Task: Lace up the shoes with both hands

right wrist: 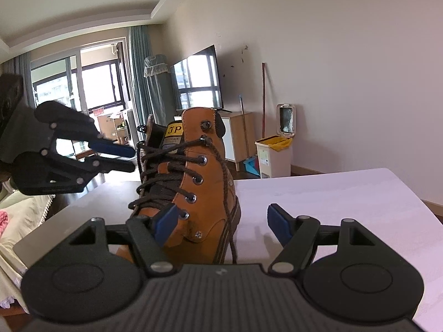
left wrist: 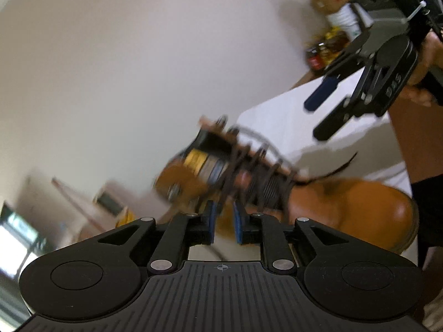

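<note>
A tan lace-up boot (right wrist: 205, 182) stands on the white table (right wrist: 346, 202), laced with dark brown laces (right wrist: 177, 166). One lace end (right wrist: 228, 210) hangs down its right side. My right gripper (right wrist: 221, 221) is open, its fingers on either side of the boot's front. My left gripper (right wrist: 133, 157) hovers at the boot's left by the upper eyelets, jaws narrowly parted and empty. In the blurred left wrist view the boot (left wrist: 346, 210) lies just beyond my left gripper (left wrist: 223, 222), with the right gripper (left wrist: 318, 119) above it at upper right.
A white bin with a yellow liner (right wrist: 274, 155), a wooden cabinet (right wrist: 241, 135) and a TV (right wrist: 198, 80) stand by the far wall. A sofa with pale cloth (right wrist: 16, 221) is at left. Bottles and boxes (left wrist: 329, 41) sit beyond the table's far end.
</note>
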`<state>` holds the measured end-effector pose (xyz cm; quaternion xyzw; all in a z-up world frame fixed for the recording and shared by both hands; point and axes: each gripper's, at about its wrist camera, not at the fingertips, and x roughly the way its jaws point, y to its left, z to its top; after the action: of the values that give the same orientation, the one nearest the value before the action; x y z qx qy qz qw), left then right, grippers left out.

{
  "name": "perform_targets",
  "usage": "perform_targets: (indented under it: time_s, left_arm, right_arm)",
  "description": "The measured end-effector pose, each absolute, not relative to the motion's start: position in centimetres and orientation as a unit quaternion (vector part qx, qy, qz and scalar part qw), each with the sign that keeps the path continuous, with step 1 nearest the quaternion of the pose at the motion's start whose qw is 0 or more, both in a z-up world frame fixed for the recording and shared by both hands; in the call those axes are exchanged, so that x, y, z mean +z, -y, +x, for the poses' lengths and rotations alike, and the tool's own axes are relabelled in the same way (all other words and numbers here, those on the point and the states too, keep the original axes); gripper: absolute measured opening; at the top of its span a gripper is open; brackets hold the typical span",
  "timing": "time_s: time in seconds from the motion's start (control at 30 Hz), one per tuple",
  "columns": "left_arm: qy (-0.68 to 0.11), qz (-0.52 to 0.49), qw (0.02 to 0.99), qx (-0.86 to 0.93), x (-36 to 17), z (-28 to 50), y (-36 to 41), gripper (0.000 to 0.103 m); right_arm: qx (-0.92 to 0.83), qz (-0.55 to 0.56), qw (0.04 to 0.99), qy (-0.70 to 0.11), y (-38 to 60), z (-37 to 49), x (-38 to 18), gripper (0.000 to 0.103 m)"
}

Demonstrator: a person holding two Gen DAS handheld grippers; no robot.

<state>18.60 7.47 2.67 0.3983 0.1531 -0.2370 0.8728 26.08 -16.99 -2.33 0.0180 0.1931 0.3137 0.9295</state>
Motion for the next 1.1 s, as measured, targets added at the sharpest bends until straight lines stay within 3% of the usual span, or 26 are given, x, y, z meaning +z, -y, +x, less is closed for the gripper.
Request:
perform_targets:
  time_s: [0.2, 0.37, 0.4, 0.43, 0.5, 0.53, 0.57, 0.6, 0.67, 0.73, 0.83, 1.1]
  left_arm:
    - [-0.154, 0.396, 0.880, -0.214, 1.9, 19.3, -8.5, 0.027]
    - [-0.152, 0.383, 0.884, -0.221, 1.5, 20.6, -8.7, 0.026]
    - [-0.153, 0.380, 0.884, -0.224, 1.4, 20.8, -8.7, 0.023]
    - [-0.153, 0.377, 0.885, -0.227, 1.4, 21.0, -8.7, 0.012]
    - [-0.155, 0.373, 0.886, -0.227, 1.2, 21.3, -8.8, 0.008]
    - [-0.155, 0.373, 0.886, -0.228, 1.2, 21.3, -8.8, 0.006]
    - [-0.155, 0.372, 0.886, -0.228, 1.1, 21.3, -8.8, 0.006]
    - [-0.153, 0.373, 0.887, -0.227, 1.1, 21.1, -8.8, 0.006]
    - [-0.152, 0.374, 0.887, -0.224, 1.0, 21.0, -8.9, 0.006]
    - [-0.151, 0.373, 0.888, -0.222, 1.0, 20.9, -9.0, 0.011]
    - [-0.151, 0.367, 0.891, -0.221, 1.0, 20.7, -8.9, 0.012]
    - [-0.149, 0.360, 0.892, -0.230, 0.7, 19.6, -8.7, 0.025]
  right_arm:
    - [0.324, -0.005, 0.929, -0.180, 16.0, 27.4, -1.2, 0.073]
    - [0.335, -0.036, 0.923, -0.186, 15.0, 29.1, -0.9, 0.066]
    - [0.337, -0.042, 0.922, -0.187, 14.8, 29.4, -0.9, 0.066]
    - [0.338, -0.048, 0.921, -0.189, 14.6, 29.6, -1.0, 0.066]
    - [0.338, -0.056, 0.920, -0.189, 14.4, 30.1, -1.0, 0.065]
    - [0.337, -0.056, 0.921, -0.187, 14.3, 30.2, -0.9, 0.057]
    - [0.333, -0.055, 0.924, -0.177, 14.4, 30.0, -0.7, 0.043]
    - [0.333, -0.053, 0.927, -0.163, 14.4, 29.5, -0.3, 0.037]
    - [0.357, -0.056, 0.921, -0.142, 14.0, 28.3, 0.6, 0.037]
    - [0.391, -0.092, 0.908, -0.122, 12.4, 26.5, 1.5, 0.037]
    - [0.408, -0.156, 0.893, -0.110, 9.3, 25.4, 1.8, 0.037]
    - [0.355, -0.408, 0.841, -0.031, 3.6, 23.7, 0.0, 0.020]
